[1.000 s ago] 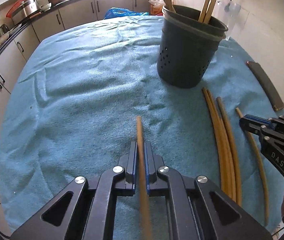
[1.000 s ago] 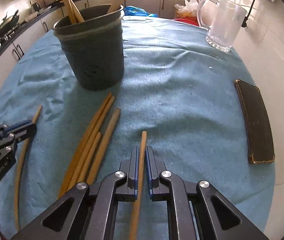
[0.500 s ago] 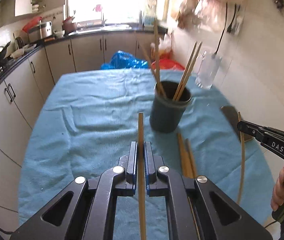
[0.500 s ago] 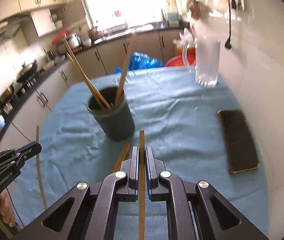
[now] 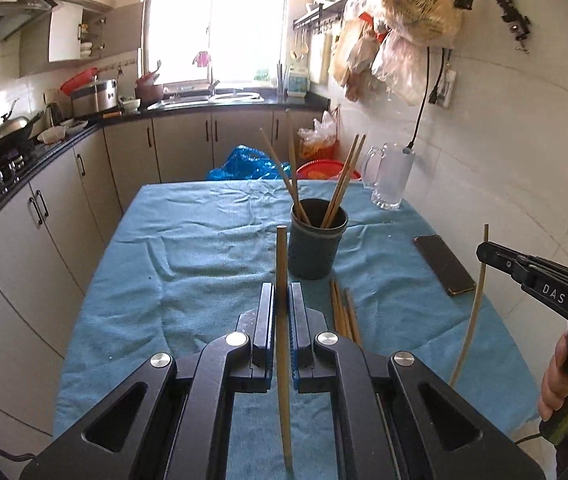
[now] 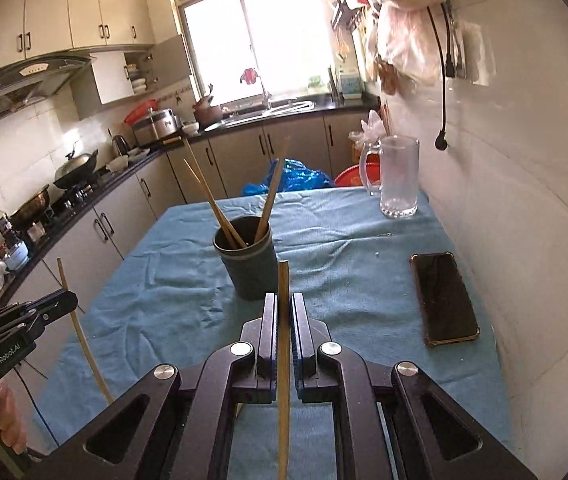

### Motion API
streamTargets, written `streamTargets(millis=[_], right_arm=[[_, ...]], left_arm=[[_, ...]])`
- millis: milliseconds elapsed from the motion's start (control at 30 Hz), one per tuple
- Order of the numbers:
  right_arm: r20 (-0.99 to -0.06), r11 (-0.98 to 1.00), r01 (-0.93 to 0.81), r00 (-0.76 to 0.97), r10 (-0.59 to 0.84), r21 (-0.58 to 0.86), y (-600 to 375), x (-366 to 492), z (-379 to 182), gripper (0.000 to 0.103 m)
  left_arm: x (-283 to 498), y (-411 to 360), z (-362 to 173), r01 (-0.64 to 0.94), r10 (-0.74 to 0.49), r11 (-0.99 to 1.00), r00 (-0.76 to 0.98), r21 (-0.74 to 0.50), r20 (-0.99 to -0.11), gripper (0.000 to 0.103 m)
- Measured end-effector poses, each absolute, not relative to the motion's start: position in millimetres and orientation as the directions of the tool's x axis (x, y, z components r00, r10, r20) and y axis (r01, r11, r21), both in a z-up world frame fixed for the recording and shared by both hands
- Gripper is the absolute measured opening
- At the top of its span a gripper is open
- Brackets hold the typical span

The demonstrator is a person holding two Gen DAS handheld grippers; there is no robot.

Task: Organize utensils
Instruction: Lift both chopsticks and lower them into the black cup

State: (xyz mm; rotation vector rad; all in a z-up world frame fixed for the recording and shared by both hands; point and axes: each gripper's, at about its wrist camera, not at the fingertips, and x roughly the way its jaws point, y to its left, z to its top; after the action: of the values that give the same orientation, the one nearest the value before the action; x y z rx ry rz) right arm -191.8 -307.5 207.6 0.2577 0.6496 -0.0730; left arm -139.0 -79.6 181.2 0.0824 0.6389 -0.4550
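A dark grey utensil holder (image 5: 316, 246) (image 6: 249, 258) stands mid-table with several wooden chopsticks upright in it. My left gripper (image 5: 282, 300) is shut on one wooden chopstick (image 5: 282, 264), held upright well above the table, short of the holder. My right gripper (image 6: 284, 312) is shut on another chopstick (image 6: 283, 288), likewise raised. Each gripper shows in the other's view, the right gripper (image 5: 484, 250) and the left gripper (image 6: 69, 300). Three loose chopsticks (image 5: 344, 312) lie on the cloth in front of the holder.
A blue cloth (image 5: 203, 264) covers the table. A black phone (image 6: 442, 298) lies at the right. A glass mug (image 6: 398, 178) stands at the far right corner. The wall runs along the right, kitchen cabinets along the left.
Both grippers have risen from near the cloth to well above the table, each carrying its chopstick, and have pulled back from the holder.
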Motion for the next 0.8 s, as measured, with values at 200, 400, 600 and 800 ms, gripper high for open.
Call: streamTargets(millis=[200,400,600,800], right_arm=[[-0.571,0.967,0.139,0.821,0.007,0.212,-308.2,-208.5,224.3,0.007],[-0.543,0.967,0.123,0.839,0.018,0.222,-310.2,-200.7,243.5,0.007],[-0.499,0.973,0.109,0.867,0.006,0.202,-310.2,-171.8,270.2,0.007],[-0.460,0.970,0.093,0.888,0.022,0.226,-316.3,-127.1,298.7,0.007]], left_arm=[[-155.5,-79.8,197.0,0.449,-0.402,0.892,0.732,-0.055,-0.550,0.006],[-144.9,-87.6,217.1,0.469,-0.433,0.880,0.727,-0.076,-0.532,0.006],[-119.1,-104.1,248.8,0.484,-0.450,0.872,0.742,-0.067,-0.497,0.006],[-74.3,-124.6,281.2,0.475,-0.451,0.877,0.763,-0.070,-0.463,0.006]])
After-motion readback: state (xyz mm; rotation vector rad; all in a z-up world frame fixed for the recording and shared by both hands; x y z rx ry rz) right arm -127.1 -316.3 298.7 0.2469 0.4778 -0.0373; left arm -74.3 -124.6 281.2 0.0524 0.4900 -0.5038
